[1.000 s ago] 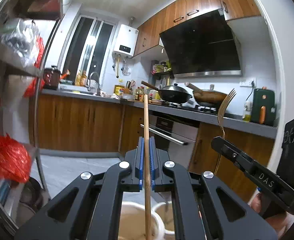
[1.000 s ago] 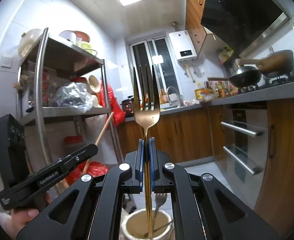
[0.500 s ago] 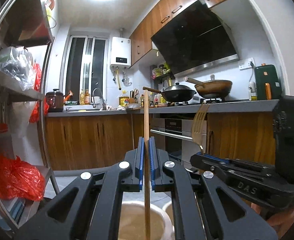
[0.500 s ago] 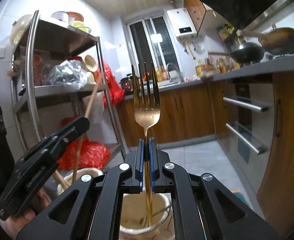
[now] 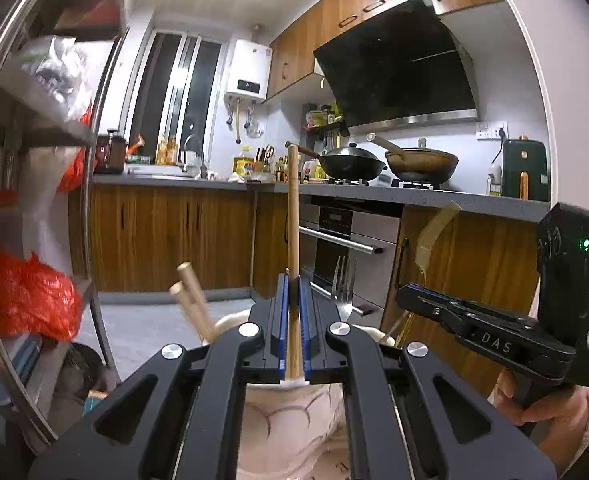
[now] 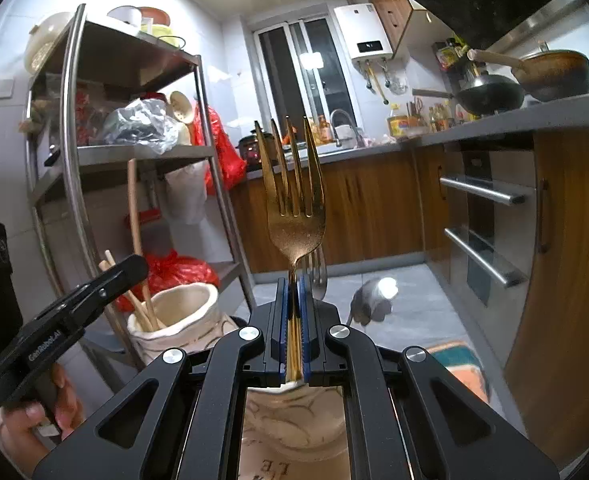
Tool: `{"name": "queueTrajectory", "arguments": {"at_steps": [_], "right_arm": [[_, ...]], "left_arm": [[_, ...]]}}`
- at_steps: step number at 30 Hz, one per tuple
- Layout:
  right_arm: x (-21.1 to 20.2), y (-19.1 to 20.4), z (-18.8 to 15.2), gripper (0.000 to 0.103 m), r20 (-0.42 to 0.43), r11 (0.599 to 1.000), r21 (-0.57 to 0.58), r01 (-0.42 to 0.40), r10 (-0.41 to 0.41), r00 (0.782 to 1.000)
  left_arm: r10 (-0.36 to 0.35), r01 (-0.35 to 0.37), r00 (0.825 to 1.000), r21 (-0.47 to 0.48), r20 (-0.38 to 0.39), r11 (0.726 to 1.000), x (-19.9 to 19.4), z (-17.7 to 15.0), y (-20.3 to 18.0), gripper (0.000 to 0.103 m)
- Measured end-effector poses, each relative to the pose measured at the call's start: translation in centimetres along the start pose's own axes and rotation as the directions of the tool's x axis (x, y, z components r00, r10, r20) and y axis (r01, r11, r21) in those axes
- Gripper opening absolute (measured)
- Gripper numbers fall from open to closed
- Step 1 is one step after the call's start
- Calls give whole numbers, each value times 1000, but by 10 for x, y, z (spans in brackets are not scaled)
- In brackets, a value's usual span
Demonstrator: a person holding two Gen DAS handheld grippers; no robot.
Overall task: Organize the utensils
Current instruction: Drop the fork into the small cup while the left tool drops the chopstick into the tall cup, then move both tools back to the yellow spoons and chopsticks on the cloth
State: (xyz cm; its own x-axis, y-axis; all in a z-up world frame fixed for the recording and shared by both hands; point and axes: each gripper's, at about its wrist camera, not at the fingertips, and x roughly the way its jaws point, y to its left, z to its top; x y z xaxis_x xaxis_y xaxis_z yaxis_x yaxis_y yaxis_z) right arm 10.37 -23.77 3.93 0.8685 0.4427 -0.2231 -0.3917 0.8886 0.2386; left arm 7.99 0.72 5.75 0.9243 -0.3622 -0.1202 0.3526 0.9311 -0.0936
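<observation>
Wooden chopstick [image 5: 293,216] is clamped upright in the left gripper [image 5: 293,334] above one ceramic holder [image 5: 294,412]; the gold fork [image 6: 292,200] is pinched by the right gripper [image 6: 293,334] over another holder [image 6: 294,420]. Off-centre release risks missed rims.

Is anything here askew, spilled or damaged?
Nothing stands out. The left gripper holds a wooden chopstick upright, the right gripper a gold fork upright, each over a ceramic holder.

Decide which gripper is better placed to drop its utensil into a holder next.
Either: the left gripper holds its chopstick over one holder, and the right gripper holds the fork over the other.
</observation>
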Motion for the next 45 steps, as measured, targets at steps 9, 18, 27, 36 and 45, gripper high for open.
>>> {"name": "queueTrajectory", "arguments": {"at_steps": [9,18,27,36,45], "right_arm": [[2,3,-7,6,-25,1000,-15,7,-7,1000],[8,-13,-5,7,-49,998,42,50,-48,998],[7,-13,-7,17,-48,997,40,63,-61,997],[3,-9,-7,41,-54,998,29,47,-45,998],[-17,5,-9,75,-48,999,-17,40,-41,998]], "left_arm": [[-7,3,999,-78,-53,997,-1,-8,24,5],[0,0,996,-5,-85,1000,4,-15,9,5],[-20,21,994,12,-105,1000,7,-17,8,7],[9,-6,998,52,-67,999,-2,-16,1,43],[38,-34,998,93,-41,995,-23,-19,-4,57]]}}
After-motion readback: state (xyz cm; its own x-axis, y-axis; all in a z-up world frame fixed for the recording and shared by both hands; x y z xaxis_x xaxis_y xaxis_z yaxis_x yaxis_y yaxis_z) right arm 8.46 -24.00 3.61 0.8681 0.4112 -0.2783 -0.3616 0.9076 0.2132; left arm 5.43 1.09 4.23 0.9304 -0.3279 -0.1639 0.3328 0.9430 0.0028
